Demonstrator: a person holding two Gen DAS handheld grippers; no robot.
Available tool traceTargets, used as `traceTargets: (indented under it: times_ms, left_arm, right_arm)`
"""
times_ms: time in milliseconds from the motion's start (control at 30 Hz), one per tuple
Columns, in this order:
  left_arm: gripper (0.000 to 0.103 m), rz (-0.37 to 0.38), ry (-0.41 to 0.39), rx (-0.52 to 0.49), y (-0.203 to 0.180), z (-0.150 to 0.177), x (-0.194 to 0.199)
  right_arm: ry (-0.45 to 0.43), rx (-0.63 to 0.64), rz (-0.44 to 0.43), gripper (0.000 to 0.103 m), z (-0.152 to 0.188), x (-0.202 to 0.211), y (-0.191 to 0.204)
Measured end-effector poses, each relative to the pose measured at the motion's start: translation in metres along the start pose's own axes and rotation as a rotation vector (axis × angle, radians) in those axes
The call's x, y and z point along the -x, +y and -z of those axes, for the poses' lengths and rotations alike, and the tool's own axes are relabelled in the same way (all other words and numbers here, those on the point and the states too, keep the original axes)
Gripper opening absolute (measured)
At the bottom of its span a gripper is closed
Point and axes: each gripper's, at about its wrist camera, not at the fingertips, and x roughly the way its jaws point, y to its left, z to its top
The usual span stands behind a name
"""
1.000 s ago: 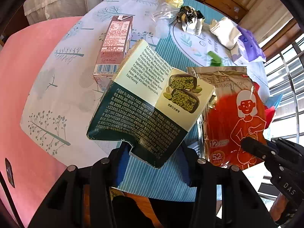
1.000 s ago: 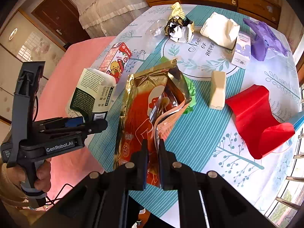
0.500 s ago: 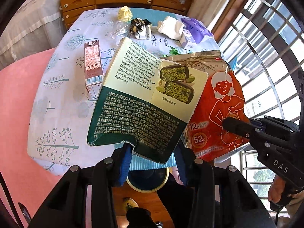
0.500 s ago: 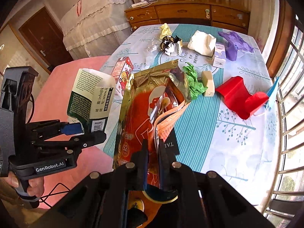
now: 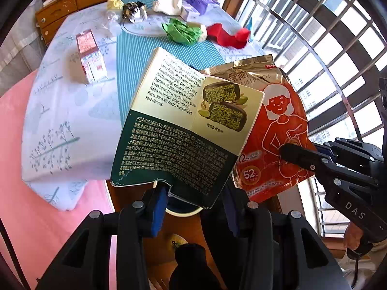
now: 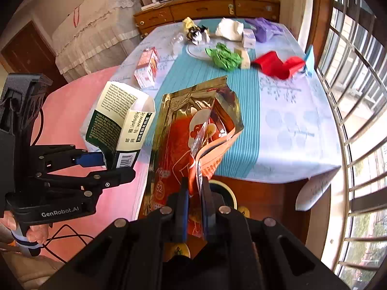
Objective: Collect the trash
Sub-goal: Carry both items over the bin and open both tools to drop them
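Here the left gripper (image 5: 193, 205) has its fingers (image 5: 157, 207) clamped on a green chocolate box (image 5: 183, 130), while the right gripper (image 6: 194, 207) pinches an orange foil pouch (image 6: 186, 145) nearly closed; both are held near the surface (image 6: 290, 120) edge, above a bin (image 6: 227, 193).

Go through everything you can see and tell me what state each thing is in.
Left gripper: shut on the chocolate box.
Chocolate box: open-ended, held off the table.
Right gripper: shut on the warm patch pouch.
Warm patch pouch: torn open, held up.
Milk carton: lying on the table.
Green wrapper: crumpled.
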Motion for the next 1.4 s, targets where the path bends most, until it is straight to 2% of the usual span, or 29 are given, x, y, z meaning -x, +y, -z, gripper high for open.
traceTargets:
  times_ms: [200, 367, 633, 800, 867, 900, 967, 1000, 1067, 1133, 1233, 1400]
  left_arm:
    - [0.040, 0.042, 0.128, -0.021, -0.013, 0.041, -0.035]
    - [0.040, 0.075, 0.226, 0.012, -0.013, 0.069, -0.087]
    - [0.040, 0.067, 0.350, 0.087, 0.009, 0.114, -0.247]
    - [0.041, 0.038, 0.353, 0.110, 0.029, 0.123, -0.344]
    - [0.042, 0.030, 0.349, 0.119, 0.040, 0.127, -0.375]
    - [0.044, 0.017, 0.344, 0.125, 0.045, 0.129, -0.389]
    - [0.062, -0.011, 0.351, 0.131, 0.050, 0.132, -0.413]
    - [0.065, -0.034, 0.346, 0.133, 0.055, 0.132, -0.421]
    - [0.080, -0.078, 0.320, 0.137, 0.059, 0.133, -0.434]
    - [0.087, -0.104, 0.295, 0.146, 0.066, 0.136, -0.437]
    - [0.087, -0.156, 0.263, 0.151, 0.077, 0.128, -0.434]
    - [0.087, -0.225, 0.226, 0.165, 0.084, 0.129, -0.408]
  right_arm:
    - [0.122, -0.088, 0.025, 0.008, 0.053, -0.026, -0.006]
    - [0.203, -0.093, 0.067, 0.009, 0.086, -0.076, -0.014]
    - [0.338, -0.177, 0.146, 0.009, 0.148, -0.233, -0.054]
    - [0.356, -0.165, 0.188, 0.010, 0.163, -0.324, -0.071]
    - [0.350, -0.160, 0.200, 0.013, 0.166, -0.350, -0.074]
    - [0.341, -0.159, 0.206, 0.014, 0.164, -0.361, -0.077]
    - [0.327, -0.145, 0.220, 0.015, 0.164, -0.383, -0.080]
    - [0.327, -0.145, 0.222, 0.015, 0.163, -0.391, -0.080]
    - [0.325, -0.159, 0.203, 0.016, 0.157, -0.404, -0.085]
    - [0.320, -0.170, 0.190, 0.020, 0.152, -0.411, -0.087]
    - [0.308, -0.186, 0.171, 0.027, 0.156, -0.417, -0.094]
    - [0.304, -0.229, 0.151, 0.027, 0.163, -0.401, -0.097]
